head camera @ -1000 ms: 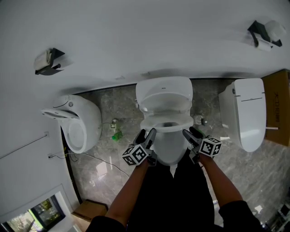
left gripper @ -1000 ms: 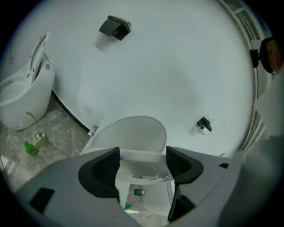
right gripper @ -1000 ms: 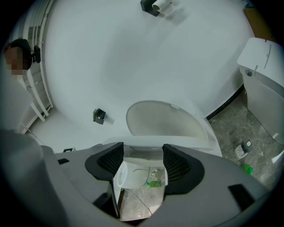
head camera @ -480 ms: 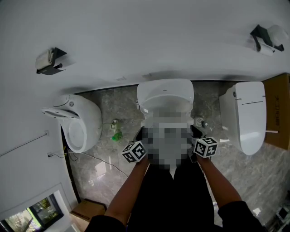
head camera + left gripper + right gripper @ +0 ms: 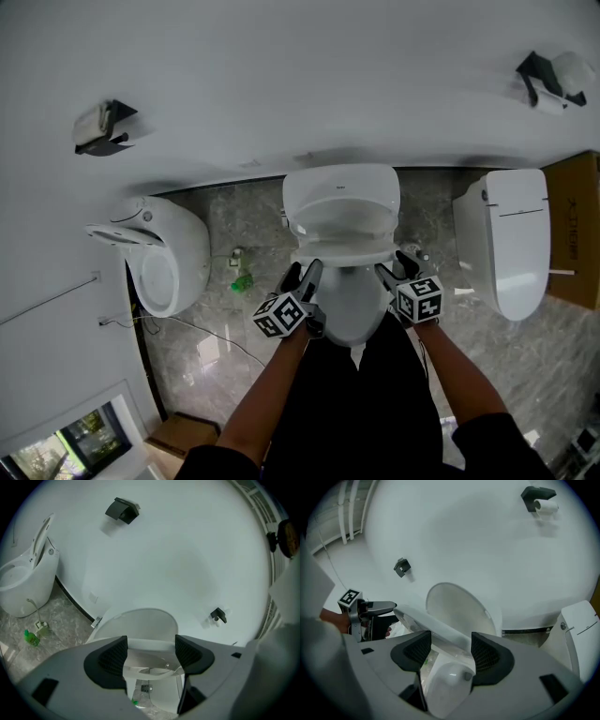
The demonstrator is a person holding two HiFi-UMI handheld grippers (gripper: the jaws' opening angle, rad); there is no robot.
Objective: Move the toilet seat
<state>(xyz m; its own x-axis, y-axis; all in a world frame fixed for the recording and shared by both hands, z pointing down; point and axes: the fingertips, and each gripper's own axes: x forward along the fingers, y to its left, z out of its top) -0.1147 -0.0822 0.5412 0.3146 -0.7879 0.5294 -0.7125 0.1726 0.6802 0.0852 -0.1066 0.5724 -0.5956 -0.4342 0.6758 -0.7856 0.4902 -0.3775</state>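
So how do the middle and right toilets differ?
The middle toilet has its lid up and seat part-raised; the right toilet is shut. The left hand-held gripper and the right hand-held gripper flank the middle toilet; neither is near the right toilet. Both are white.

I hold my left gripper [image 5: 302, 280] at the left front of the middle toilet [image 5: 354, 307] and my right gripper [image 5: 396, 272] at its right front. Each has its jaws parted beside the rim of the toilet seat [image 5: 339, 253]. The seat looks lifted partway off the bowl, below the upright lid [image 5: 341, 195]. Left of that toilet a green bottle [image 5: 243, 279] lies on the marble floor [image 5: 202, 347], and a second toilet [image 5: 159, 258] stands farther left. A third toilet [image 5: 511, 239] stands to its right.
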